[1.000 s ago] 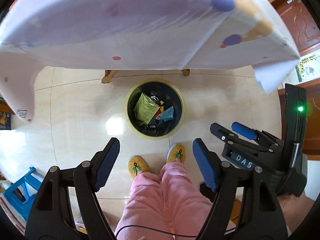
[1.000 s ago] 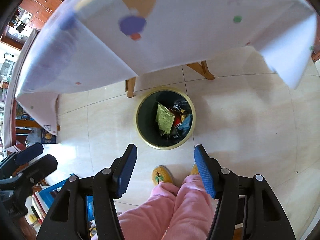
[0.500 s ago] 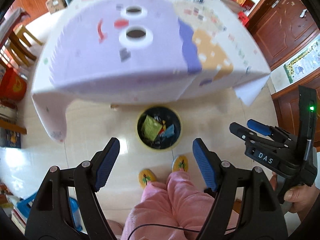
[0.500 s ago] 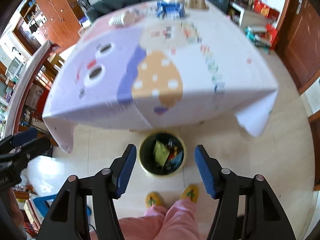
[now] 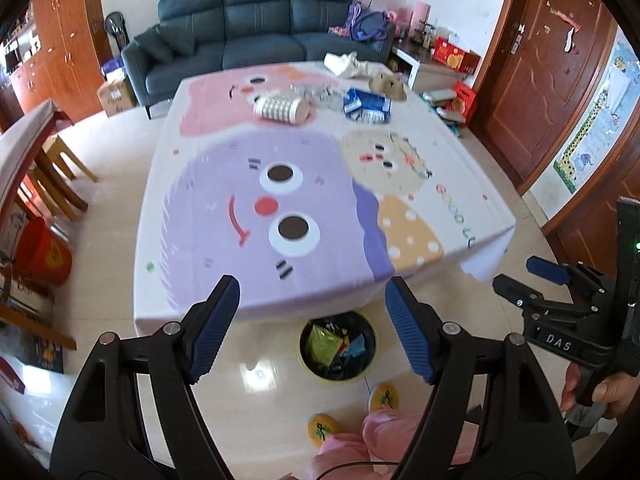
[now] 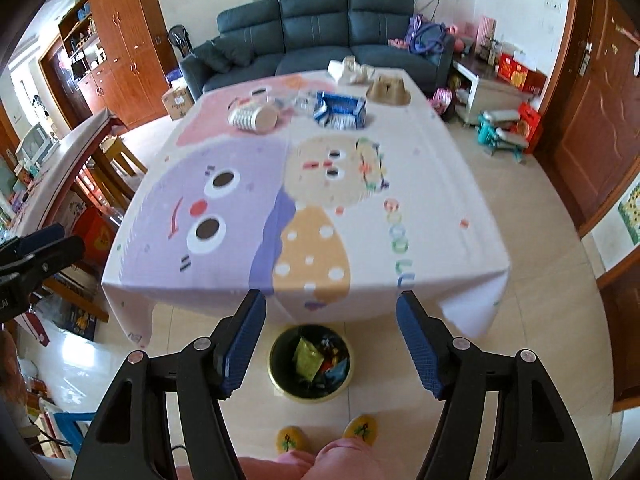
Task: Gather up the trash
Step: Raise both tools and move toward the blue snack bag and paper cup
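white "das" lettering on the right gripper, seen from the left wrist

Bright daylight, both views. White glare patches on glossy cream tiled floor. Slight motion blur on cartoon-print cloth-covered bench. Strong fisheye bending, black vignette at corners.

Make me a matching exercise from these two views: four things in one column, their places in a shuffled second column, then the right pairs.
Things
1. trash bin
2. blue packet
3. sofa
4. slippers

Places
A. against the wall beyond the table
B. on the floor at the table's near edge
C. on the floor nearest the camera, below the pink trouser legs
D. on the tablecloth at the far end, right of the tipped paper cup

Pairs: 1-B, 2-D, 3-A, 4-C
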Motion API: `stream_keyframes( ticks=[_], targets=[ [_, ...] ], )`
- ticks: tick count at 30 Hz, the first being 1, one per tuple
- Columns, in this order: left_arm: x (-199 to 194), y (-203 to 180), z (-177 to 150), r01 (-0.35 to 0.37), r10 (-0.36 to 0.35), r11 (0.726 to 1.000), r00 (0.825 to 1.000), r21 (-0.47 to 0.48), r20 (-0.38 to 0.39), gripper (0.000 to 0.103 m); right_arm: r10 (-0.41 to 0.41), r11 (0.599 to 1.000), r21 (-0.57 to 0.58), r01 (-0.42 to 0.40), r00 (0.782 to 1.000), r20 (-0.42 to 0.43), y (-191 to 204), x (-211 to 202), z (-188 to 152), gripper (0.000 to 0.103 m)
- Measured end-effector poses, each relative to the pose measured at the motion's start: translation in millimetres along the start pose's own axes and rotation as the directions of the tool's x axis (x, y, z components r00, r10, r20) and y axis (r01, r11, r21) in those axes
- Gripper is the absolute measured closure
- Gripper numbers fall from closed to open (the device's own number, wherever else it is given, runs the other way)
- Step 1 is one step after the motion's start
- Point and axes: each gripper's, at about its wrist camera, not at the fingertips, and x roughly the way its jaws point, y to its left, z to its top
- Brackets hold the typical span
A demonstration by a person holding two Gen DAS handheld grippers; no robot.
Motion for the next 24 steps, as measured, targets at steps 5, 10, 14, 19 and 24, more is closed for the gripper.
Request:
stream_keyframes(
  ticks=[5,10,14,19,24],
  targets=[
    [-13,8,18,0.019,-0.019,1.000,1.000,-0.010,0.015,0.030,0.018,1.000,-0.025,-0.017,0.999,0.040,-5,-7,34,0.025],
    [-14,16,40,0.034,-0.033,0.998,0.999,-0.044,0.023,0.030,0.051,0.994,-0.103,-0.046,0.998,0.048,-8,19,86,0.025],
    [-1,25,64,0.040,-0.038,0.996,0.999,-0.079,0.025,0.030,0.091,0.979,-0.184,-0.082,0.995,0.037,-17,61,143,0.025],
    [41,34,116,0.029,-0.029,0.988,1.000,-0.152,0.006,0.030,0.123,0.937,-0.328,-0.119,0.992,-0.008,-34,138,232,0.025],
    [107,42,179,-0.007,-0.004,0.970,0.999,-0.244,-0.046,0.030,0.153,0.857,-0.486,-0.171,0.985,-0.077,-40,219,311,0.025]
  ],
)
